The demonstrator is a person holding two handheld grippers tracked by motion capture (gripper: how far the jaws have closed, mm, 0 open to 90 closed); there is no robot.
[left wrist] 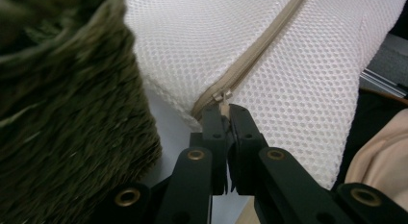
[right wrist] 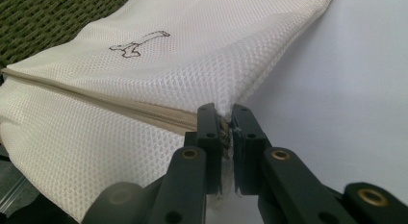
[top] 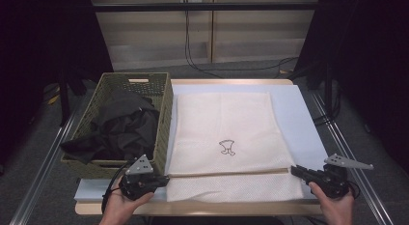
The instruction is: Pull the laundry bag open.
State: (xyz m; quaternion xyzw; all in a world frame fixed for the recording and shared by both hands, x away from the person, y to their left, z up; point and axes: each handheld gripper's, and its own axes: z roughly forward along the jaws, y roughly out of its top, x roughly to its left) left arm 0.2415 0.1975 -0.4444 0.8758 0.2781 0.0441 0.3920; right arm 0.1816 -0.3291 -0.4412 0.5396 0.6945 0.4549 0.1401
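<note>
A white mesh laundry bag [top: 224,133] with a small dark drawing lies flat on the table, and its beige zipper [top: 226,173] runs along near the front edge. My left gripper [top: 166,177] is at the zipper's left end. In the left gripper view its jaws [left wrist: 226,111] are shut on the small zipper pull [left wrist: 224,96]. My right gripper [top: 293,170] is at the bag's right edge. In the right gripper view it [right wrist: 223,112] is shut on the mesh fabric [right wrist: 144,75] where the zipper [right wrist: 120,111] ends.
An olive woven basket [top: 164,114] with dark clothes [top: 125,126] in it stands left of the bag, close to my left gripper. A pale sheet [top: 304,123] covers the tabletop. Cables hang at the back wall, and metal rails run along both table sides.
</note>
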